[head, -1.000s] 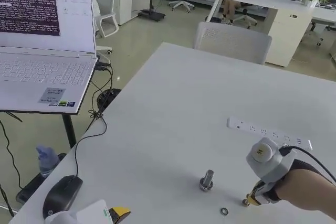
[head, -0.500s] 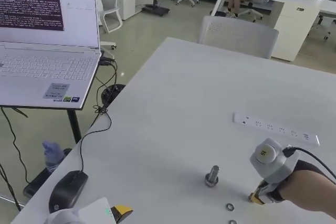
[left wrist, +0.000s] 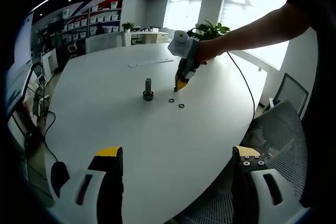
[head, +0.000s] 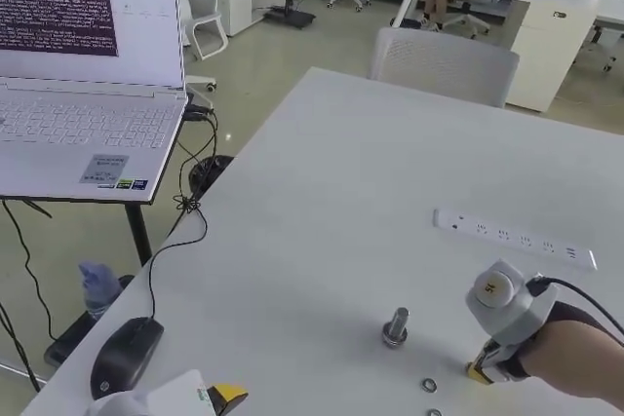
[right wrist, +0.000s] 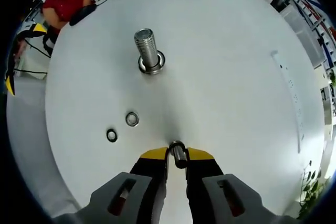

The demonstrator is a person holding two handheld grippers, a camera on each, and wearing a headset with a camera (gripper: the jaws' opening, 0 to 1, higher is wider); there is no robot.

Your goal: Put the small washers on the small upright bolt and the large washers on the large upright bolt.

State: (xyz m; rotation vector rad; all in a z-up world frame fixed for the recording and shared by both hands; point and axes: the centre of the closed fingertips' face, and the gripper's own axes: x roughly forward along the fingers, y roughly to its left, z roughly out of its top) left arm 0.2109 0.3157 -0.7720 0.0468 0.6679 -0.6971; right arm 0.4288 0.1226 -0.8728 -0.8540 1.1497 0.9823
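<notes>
White workbench top [head: 322, 192] is recorded as the work surface. Toward its near right part, the small bolt [right wrist: 177, 153] is found pinched at the very tips of the right gripper [right wrist: 177, 157], whose jaws are pressed together on it. Its bright round end is turned to the right gripper view, so its threads cannot be judged. In the head view the right gripper [head: 485, 369] is pitched steeply down with its tips at the table, and the person's hand [head: 565, 346] is wrapped behind it.

The large bolt [head: 395, 326] is stood upright just left of that gripper. It is grey and threaded, with a wider collar at its foot. Two washers [right wrist: 132, 118], small flat metal rings, are laid on the table nearer than the large bolt, close together but apart.

The left gripper [left wrist: 178, 153] is held low at the near left, jaws spread wide, well apart from the bolts. A power strip [head: 514, 239] is noted farther back, a mouse [head: 125, 355] at the near left and a laptop [head: 88, 94] beyond the left edge.
</notes>
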